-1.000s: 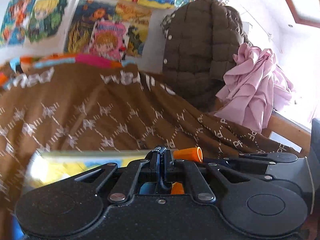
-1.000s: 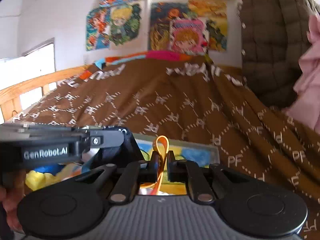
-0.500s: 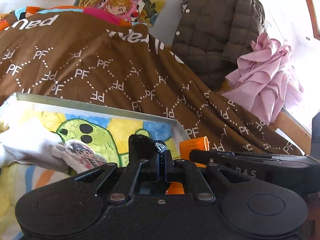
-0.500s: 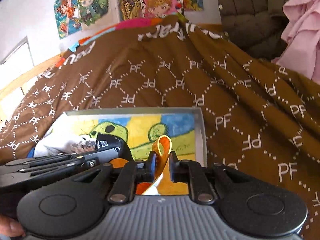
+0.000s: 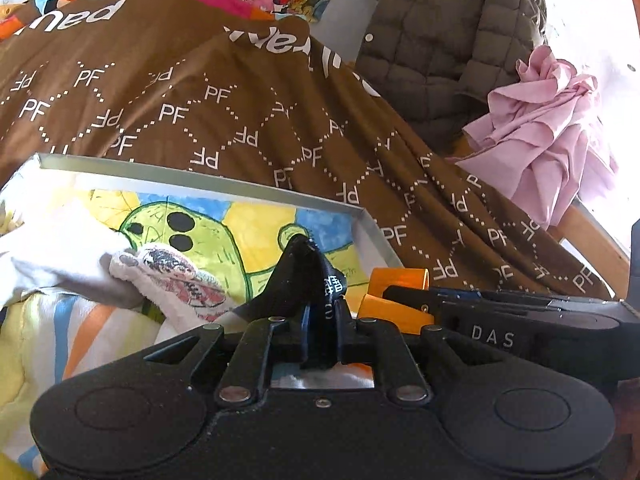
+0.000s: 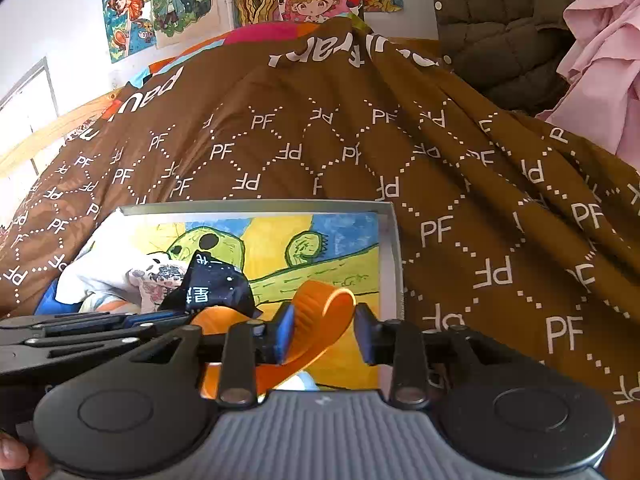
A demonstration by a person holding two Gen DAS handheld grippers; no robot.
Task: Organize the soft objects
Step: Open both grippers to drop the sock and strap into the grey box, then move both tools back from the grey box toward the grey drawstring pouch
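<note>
The orange strap (image 6: 316,320) curls low in the frame's centre over the box (image 6: 390,248), loose between the right gripper (image 6: 322,334)'s opening jaws. The left gripper (image 5: 322,320), barely parting, still pinches the strap's black end (image 5: 304,276). Lifting away early could drag it back out.
</note>
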